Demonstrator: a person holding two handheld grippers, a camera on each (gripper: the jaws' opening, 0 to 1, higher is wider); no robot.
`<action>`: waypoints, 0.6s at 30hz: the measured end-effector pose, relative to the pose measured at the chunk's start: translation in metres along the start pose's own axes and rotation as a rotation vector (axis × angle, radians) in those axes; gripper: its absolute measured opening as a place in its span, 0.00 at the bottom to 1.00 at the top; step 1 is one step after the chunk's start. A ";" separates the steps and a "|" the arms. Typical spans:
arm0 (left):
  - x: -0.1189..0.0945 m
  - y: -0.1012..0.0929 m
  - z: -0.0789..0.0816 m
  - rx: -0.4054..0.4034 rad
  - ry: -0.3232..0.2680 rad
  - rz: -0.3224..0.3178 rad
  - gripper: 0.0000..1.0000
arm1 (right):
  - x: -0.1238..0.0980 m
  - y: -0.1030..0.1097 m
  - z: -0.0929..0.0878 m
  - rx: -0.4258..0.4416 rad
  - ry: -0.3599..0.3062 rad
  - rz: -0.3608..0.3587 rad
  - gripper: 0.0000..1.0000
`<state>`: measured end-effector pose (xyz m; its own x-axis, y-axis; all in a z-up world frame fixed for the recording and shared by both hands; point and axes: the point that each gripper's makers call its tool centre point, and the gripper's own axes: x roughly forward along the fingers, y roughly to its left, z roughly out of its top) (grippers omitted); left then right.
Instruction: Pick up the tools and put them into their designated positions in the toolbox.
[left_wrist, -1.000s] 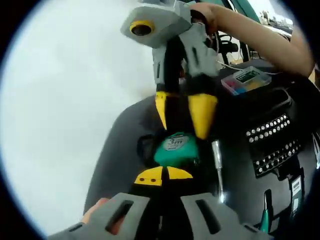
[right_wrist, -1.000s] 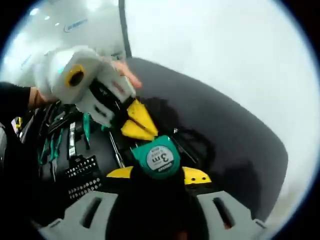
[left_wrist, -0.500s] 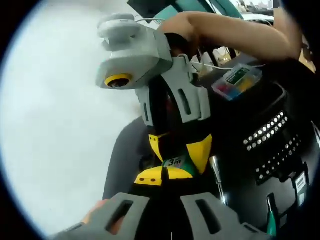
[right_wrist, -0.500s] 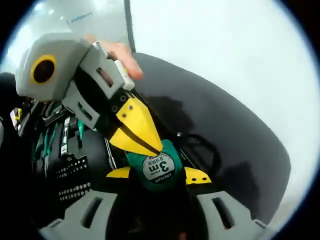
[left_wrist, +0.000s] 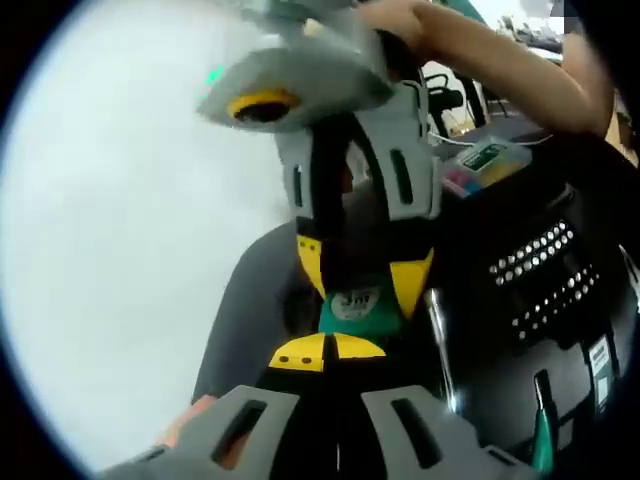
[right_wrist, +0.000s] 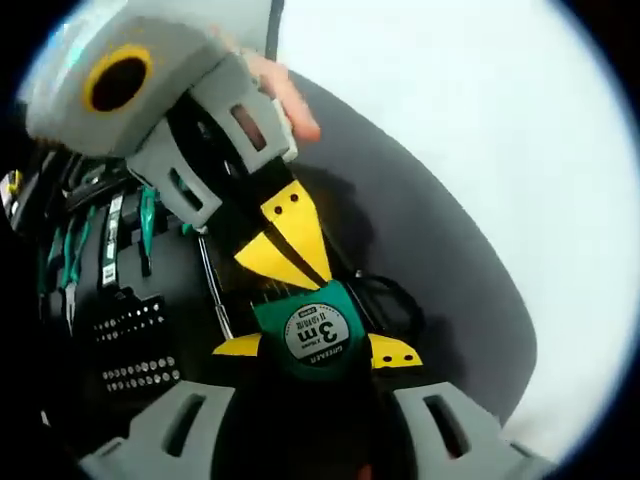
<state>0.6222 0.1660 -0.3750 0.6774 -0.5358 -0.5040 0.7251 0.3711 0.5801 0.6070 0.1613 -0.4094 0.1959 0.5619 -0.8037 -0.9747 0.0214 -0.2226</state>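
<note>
Both grippers meet at the tape measure (right_wrist: 318, 335): my right gripper (right_wrist: 317, 352) is clamped on it, jaws at its sides, over the toolbox (right_wrist: 160, 300) tray. My left gripper (left_wrist: 325, 352) has jaws pressed together, tips just below the tape w/ nothing between. Beyond: screwdriver (left_wrist: 436, 335), bit rows (left_wrist: 545, 275), green-handled pliers (right_wrist: 78, 265), white table (right_wrist: 520, 150).

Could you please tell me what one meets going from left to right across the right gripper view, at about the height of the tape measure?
Rows of screwdriver bits → metal shaft → green tape measure → black cord loop → grey toolbox edge → white surface.
</note>
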 end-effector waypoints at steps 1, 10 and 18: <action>0.003 -0.005 0.002 0.004 0.015 -0.018 0.00 | 0.000 0.002 -0.001 0.000 0.001 0.006 0.34; 0.002 -0.011 0.000 -0.028 0.005 -0.038 0.00 | -0.011 -0.002 -0.002 0.060 -0.070 0.045 0.30; 0.008 -0.008 0.001 -0.051 0.015 -0.026 0.00 | -0.027 -0.008 0.011 0.146 -0.178 0.033 0.05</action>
<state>0.6210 0.1578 -0.3828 0.6598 -0.5342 -0.5285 0.7476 0.3959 0.5333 0.6087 0.1556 -0.3797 0.1545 0.7011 -0.6961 -0.9880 0.1131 -0.1053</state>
